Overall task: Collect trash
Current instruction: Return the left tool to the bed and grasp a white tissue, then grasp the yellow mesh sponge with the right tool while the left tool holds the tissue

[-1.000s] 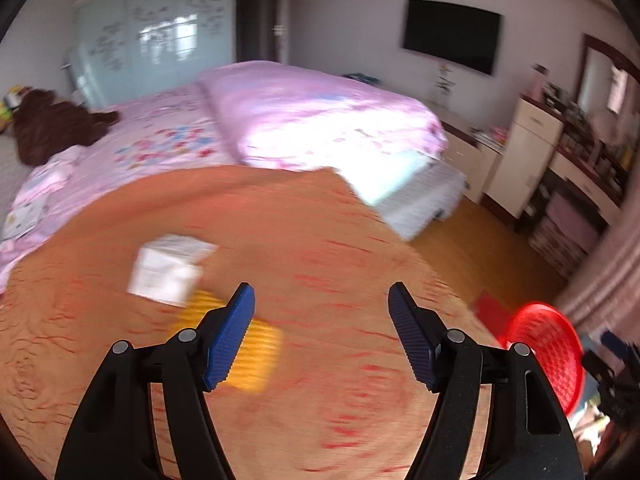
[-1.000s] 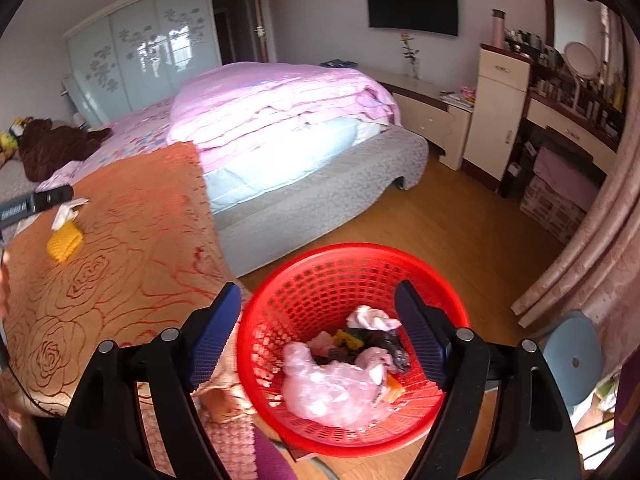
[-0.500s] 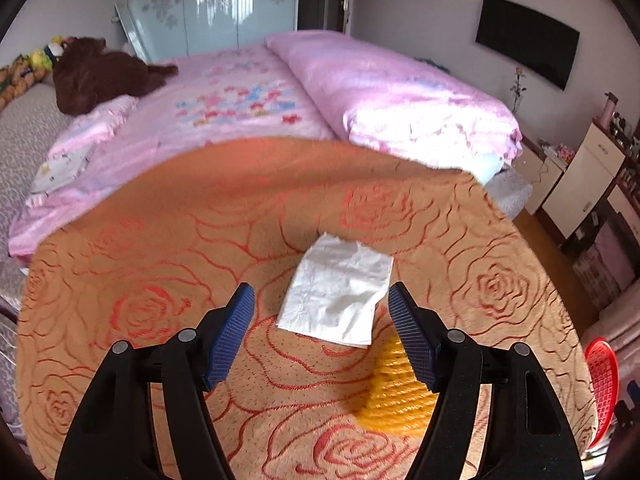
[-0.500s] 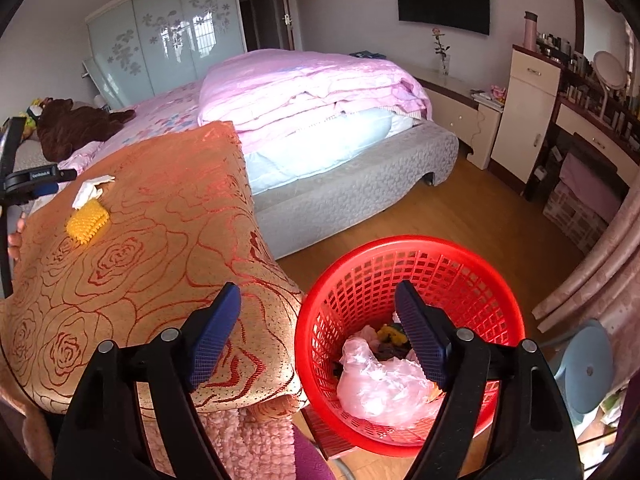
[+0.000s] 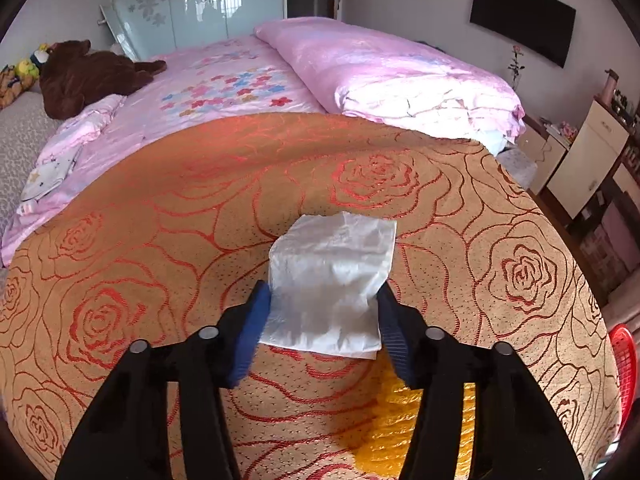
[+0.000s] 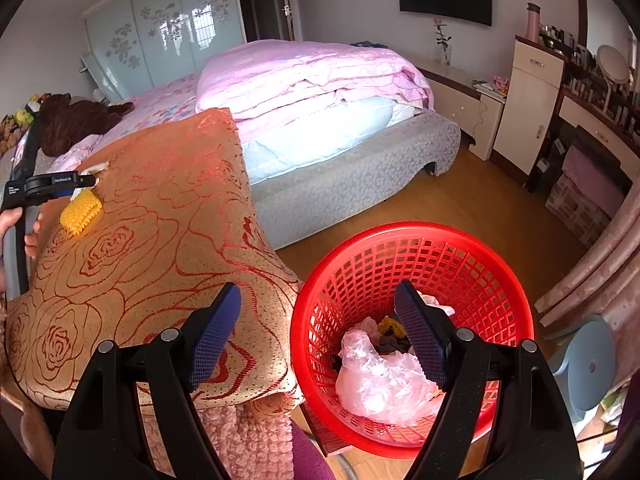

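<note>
Now the left claw [image 5: 322, 320], jaws just closing, brackets the near end of the white tissue [image 5: 332, 280] lying on the orange bedspread [image 5: 160, 240], tissue running straight ahead; right claw [image 6: 318, 336] gapes empty over the red basket [image 6: 500, 280].

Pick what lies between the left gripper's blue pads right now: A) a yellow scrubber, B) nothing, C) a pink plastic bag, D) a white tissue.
D: the white tissue sits between the left gripper pads, which have just been closing onto its edges; the yellow scrubber lies beside it.
</note>
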A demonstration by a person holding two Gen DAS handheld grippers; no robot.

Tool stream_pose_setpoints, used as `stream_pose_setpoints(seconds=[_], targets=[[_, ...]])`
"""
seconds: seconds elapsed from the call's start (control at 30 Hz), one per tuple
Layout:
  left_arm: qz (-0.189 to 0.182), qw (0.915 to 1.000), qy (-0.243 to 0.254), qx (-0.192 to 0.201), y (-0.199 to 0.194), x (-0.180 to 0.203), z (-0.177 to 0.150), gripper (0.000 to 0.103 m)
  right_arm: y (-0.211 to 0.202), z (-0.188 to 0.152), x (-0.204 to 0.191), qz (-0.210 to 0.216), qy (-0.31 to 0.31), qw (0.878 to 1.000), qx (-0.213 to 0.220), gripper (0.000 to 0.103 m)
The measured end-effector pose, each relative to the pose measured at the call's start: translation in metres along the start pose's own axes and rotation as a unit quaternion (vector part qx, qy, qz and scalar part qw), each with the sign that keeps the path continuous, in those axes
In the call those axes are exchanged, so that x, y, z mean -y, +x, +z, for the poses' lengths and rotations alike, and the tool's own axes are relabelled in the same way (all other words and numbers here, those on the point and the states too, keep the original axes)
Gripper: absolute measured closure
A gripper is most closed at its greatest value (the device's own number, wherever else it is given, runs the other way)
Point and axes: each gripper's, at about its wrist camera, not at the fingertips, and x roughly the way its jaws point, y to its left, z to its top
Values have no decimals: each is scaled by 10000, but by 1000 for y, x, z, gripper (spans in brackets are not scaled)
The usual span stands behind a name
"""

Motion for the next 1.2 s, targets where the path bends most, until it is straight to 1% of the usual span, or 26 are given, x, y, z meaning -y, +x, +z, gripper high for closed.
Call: stream_pose_setpoints(seconds=[0.03,0.1,0.13,0.23,0.3,0.53,0.63,0.7,0.8,0.83,0.97,1.07,1.13,1.2], targets=[[11,10000,-35,34,-2,-2,-1,64,0,0,-3,12,-51,10000,15,27],[11,9999,-116,74,-6,-7,-4,73,-1,3,-14,70,-159,9998,44,27],[-24,9998,-162,78,-8,-9,-6,76,0,4,-16,99,-182,9998,52,27],[-78,9995,-278,106,-16,-17,-12,79,3,13,-39,296,-312,9990,99,27],[-52,9995,-278,143,-23,-20,-17,80,5,19,-54,438,-387,9982,129,27],[168,9991,-272,275,-48,-29,-33,81,20,51,-131,943,-929,9905,364,27],[255,9987,-311,321,-56,-35,-40,81,35,67,-169,1233,-1171,9848,357,27],[273,9984,-380,331,-59,-40,-43,81,43,73,-190,1340,-1328,9815,321,27],[301,9979,-461,351,-62,-48,-47,81,54,79,-218,1576,-1600,9741,256,27],[316,9977,-472,360,-63,-50,-48,81,58,80,-230,1697,-1745,9697,215,27],[304,9972,-584,345,-64,-57,-52,81,63,83,-256,1933,-2090,9585,151,27],[279,9970,-643,317,-63,-60,-55,81,75,90,-271,2014,-2215,9541,11,27],[277,9970,-650,308,-62,-60,-56,81,81,90,-275,1993,-2295,9527,-72,30],[284,9970,-649,301,-62,-60,-57,81,87,90,-277,1979,-2376,9508,-188,39]])
